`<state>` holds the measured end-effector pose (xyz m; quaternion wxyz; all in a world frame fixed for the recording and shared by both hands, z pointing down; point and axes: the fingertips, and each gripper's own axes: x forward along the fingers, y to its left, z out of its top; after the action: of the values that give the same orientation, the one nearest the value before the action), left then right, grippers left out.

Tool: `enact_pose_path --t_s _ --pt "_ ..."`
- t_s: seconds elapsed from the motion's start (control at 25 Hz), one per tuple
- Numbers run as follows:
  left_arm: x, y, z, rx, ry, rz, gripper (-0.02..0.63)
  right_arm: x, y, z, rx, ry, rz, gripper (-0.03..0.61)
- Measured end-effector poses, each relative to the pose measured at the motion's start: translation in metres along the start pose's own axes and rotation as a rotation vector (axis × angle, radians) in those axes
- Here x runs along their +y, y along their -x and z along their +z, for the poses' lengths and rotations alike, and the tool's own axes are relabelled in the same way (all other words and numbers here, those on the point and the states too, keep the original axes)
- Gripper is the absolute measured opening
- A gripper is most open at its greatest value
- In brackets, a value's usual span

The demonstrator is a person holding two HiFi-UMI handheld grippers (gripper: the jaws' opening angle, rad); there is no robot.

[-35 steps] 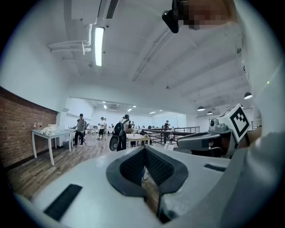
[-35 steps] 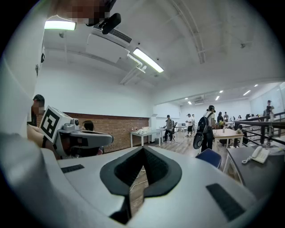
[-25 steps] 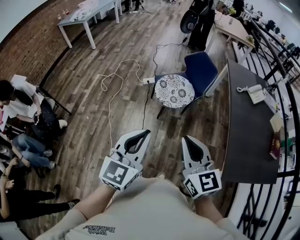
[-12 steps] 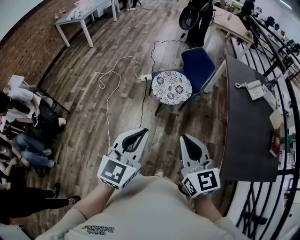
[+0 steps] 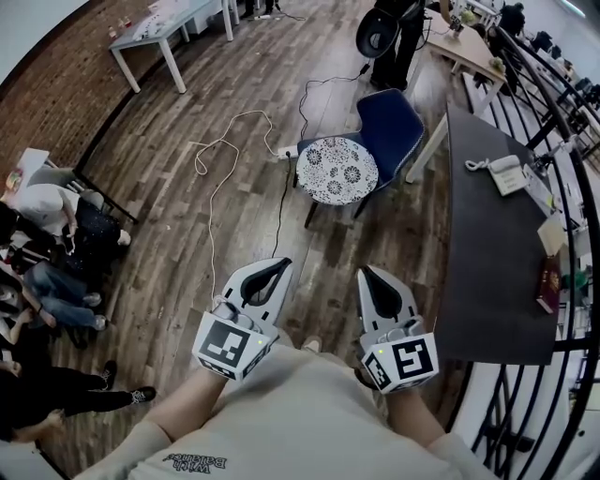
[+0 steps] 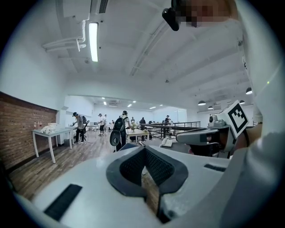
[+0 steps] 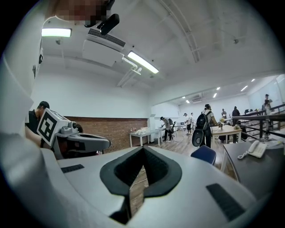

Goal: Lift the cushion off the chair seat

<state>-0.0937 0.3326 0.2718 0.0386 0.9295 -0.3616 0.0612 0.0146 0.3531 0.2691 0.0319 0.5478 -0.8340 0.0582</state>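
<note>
A round white cushion with dark floral print [image 5: 337, 171] lies on the seat of a blue chair [image 5: 391, 125] ahead of me on the wooden floor. Both grippers are held close to my body, far short of the chair. My left gripper [image 5: 283, 265] is shut with nothing in it. My right gripper [image 5: 365, 273] is likewise shut and empty. In the left gripper view the jaws [image 6: 143, 151] meet at the tips. The right gripper view shows its jaws [image 7: 143, 151] closed too, with the blue chair back [image 7: 204, 154] beyond them.
A long dark table [image 5: 487, 234] with a telephone [image 5: 509, 175] runs along my right, railings beyond it. A white cable [image 5: 220, 159] and a power strip lie on the floor left of the chair. Seated people [image 5: 47, 272] fill the left side. A white table [image 5: 169, 28] stands at the far left.
The chair with the cushion has drifted up and slightly left in the head view as I move forward. Both grippers stay shut and keep their places before me.
</note>
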Motion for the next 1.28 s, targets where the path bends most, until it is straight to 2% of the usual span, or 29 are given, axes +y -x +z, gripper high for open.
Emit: enact_pose_path --t_s 0.4,0.56,0.92,1.28 --pt "-0.016 -0.017 -0.001 0.019 -0.004 0.007 0.005 -0.026 0.003 0.000 -0.005 0.027 0.005 0.002" --pt "-0.011 -0.031 -0.002 -0.006 0.002 0.001 0.005 -0.038 -0.006 0.001 -0.019 0.024 -0.001 0.002" --pt "0.022 -0.076 -0.012 -0.006 -0.004 -0.010 0.005 -0.066 -0.051 -0.006 -0.021 0.049 -0.006 0.002" --pt "0.074 -0.147 -0.008 0.014 0.017 -0.050 0.005 -0.110 -0.119 -0.005 0.013 0.027 -0.036 0.002"
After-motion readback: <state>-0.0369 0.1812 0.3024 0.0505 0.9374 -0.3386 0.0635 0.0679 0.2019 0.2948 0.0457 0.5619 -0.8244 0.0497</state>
